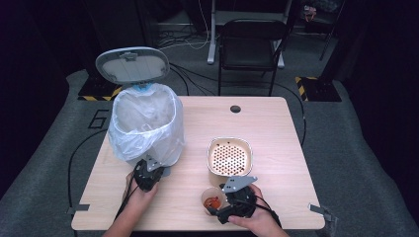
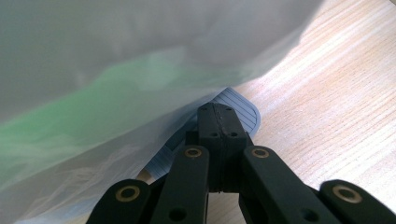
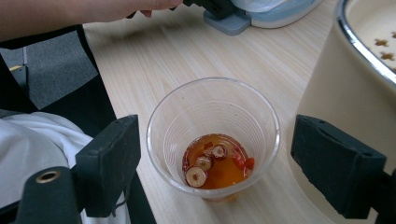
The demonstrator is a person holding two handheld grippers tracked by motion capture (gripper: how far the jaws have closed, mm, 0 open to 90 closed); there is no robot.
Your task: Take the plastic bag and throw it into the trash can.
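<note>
A: High view, lower centre of frame: right gripper [image 1: 225, 205] sits w/ its jaws spread either side of a clear plastic cup [image 1: 213, 201] near the table's [image 1: 276, 143] front edge. Jaws not touching the cup?

B: Right gripper view confirms it. Cup [image 3: 213, 137] stands upright mid-frame betw. the two black pads [image 3: 112, 163], gaps on both sides. Amber liquid at the bottom, w/ round sliced bits and small red pieces floating in it.

A: And the beige container?

B: Strainer pot [image 1: 230, 159], perforated insert, just behind the cup in the high view; its wall [image 3: 327, 93] fills the right side of the gripper view, close to the cup.

A: Left side of frame?

B: Left gripper [image 1: 148, 174] at the foot of the trash bin [image 1: 143, 126], lid [image 1: 132, 64] up, white bag liner over the rim. In the left gripper view the jaws are pressed together, nothing pinched, tips [image 2: 219, 122] lying on the bin's ribbed pedal [image 2: 243, 112] under the bag [image 2: 140, 70].
</note>
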